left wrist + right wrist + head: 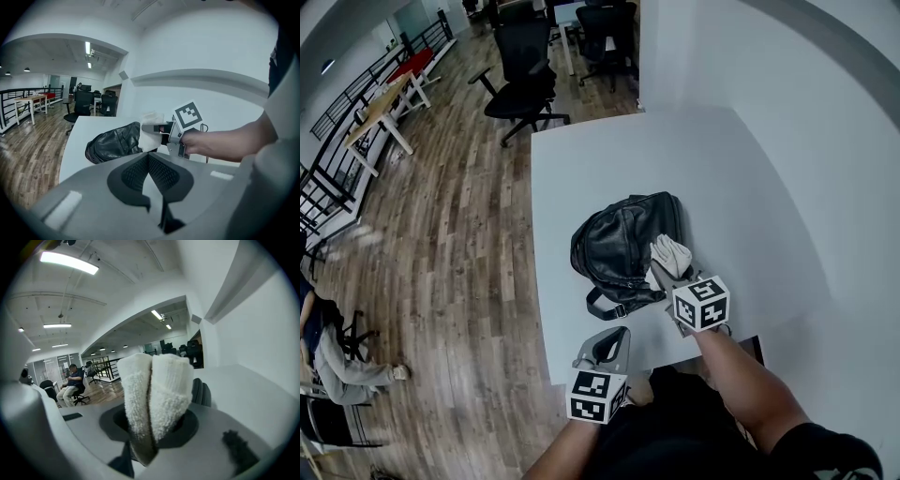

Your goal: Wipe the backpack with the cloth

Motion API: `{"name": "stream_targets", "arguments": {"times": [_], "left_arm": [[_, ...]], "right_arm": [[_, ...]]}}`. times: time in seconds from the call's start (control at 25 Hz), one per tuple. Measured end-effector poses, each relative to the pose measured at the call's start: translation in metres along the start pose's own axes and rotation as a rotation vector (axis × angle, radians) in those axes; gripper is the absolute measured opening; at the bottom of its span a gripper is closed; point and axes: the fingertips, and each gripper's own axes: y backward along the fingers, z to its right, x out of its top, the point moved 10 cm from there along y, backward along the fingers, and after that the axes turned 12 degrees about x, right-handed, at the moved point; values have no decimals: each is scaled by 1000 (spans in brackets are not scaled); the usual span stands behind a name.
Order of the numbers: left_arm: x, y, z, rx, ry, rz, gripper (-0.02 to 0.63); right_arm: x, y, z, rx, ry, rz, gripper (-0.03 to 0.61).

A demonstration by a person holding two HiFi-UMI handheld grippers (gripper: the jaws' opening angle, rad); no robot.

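A black leather backpack (619, 246) lies on its side on the white table (750, 206). My right gripper (664, 272) is shut on a folded white cloth (671, 253), which rests against the backpack's right end. In the right gripper view the cloth (154, 394) fills the jaws and the backpack (202, 392) peeks out behind it. My left gripper (612, 339) hovers at the table's near edge, apart from the bag, shut with nothing in it. From the left gripper view I see the left gripper (148, 158), the backpack (115, 143), the cloth (151, 139) and the right gripper (157, 128).
The table's left edge (536, 262) drops to a wooden floor. Black office chairs (523, 80) stand beyond the table's far corner. A person (337, 361) sits on a chair at the far left. A white wall (825, 103) runs along the right.
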Motion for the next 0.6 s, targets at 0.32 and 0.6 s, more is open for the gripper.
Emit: {"name": "stream_targets", "arguments": {"times": [0.32, 0.6], "left_arm": [[4, 3, 11, -35, -22, -1, 6], [-1, 13, 9, -44, -37, 12, 6]], "right_arm": [[4, 29, 11, -59, -15, 31, 100], [5, 49, 10, -115, -1, 42, 100]]}}
